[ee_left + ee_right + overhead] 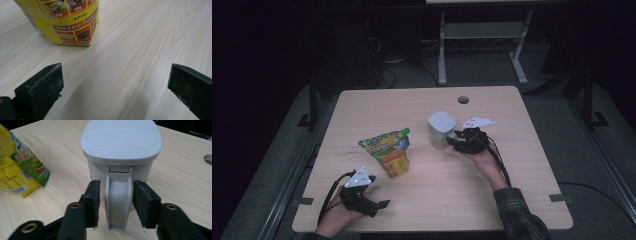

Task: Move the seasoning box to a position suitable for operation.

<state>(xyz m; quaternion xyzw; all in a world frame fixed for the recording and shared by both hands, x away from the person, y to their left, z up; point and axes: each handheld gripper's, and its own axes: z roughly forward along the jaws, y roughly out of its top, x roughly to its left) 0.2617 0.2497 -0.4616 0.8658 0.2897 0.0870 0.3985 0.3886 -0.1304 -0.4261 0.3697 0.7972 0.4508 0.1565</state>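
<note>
Now my right gripper [117, 202] has jaws part closed, straddling handle [117, 202] of white lidded container [121, 147]; narrow gaps show, pads not pressing. Container stands mid-worktop [522, 165], toward far edge, lid on, contents hidden. My left gripper [115, 87], jaws wide apart, empty, sits near front-left corner, yellow pouch [389, 150] just ahead.

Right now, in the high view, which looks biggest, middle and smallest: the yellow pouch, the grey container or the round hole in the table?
1. Yellow pouch, biggest.
2. Grey container, somewhat smaller.
3. Round hole, plainly smallest, though farthest from the camera.
</note>
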